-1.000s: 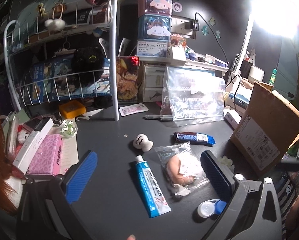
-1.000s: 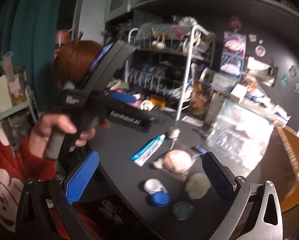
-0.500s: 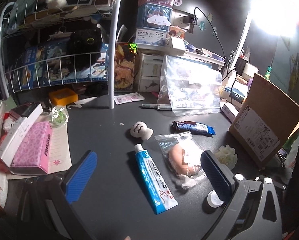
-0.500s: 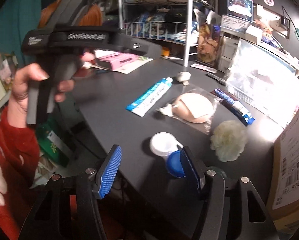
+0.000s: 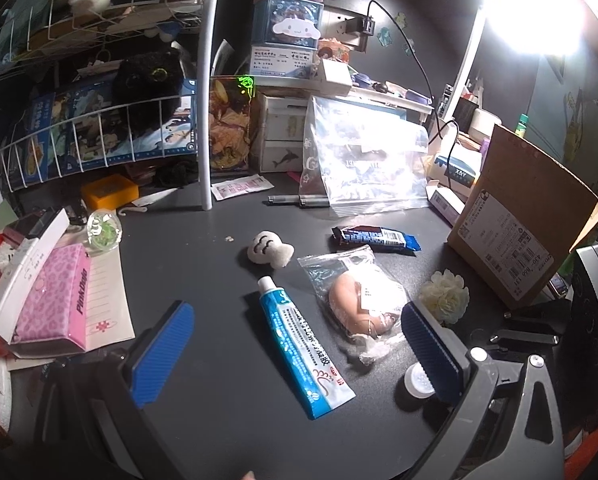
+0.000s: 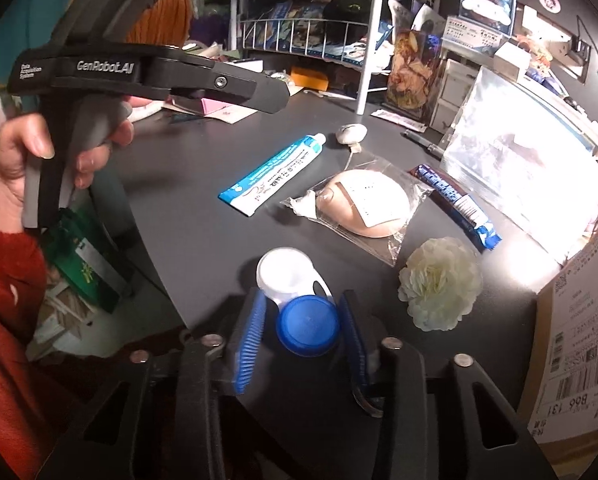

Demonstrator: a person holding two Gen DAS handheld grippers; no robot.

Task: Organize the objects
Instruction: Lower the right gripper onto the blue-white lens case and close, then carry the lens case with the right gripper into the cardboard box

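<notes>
Closure is the news: the right gripper (image 6: 302,334), spread wide a second ago, has drawn its jaws in around the blue-capped half of the white-and-blue plastic contact lens case (image 6: 299,304), the blue pads standing just beside the cap on either side; whether they press it yet I cannot tell, though a grasp looks imminent. That suggests the first item is about to be picked for sorting. The case lies on the dark grey counter (image 6: 203,208) near its front edge, just beside the cream fabric flower (image 6: 439,282) and nearer than the blue-and-white toothpaste tube (image 6: 273,174). The right gripper comes in low over the counter's edge. The left gripper (image 5: 299,348) hangs above the counter with jaws wide open and empty, the tube lying between its pads in the left wrist view.
</notes>
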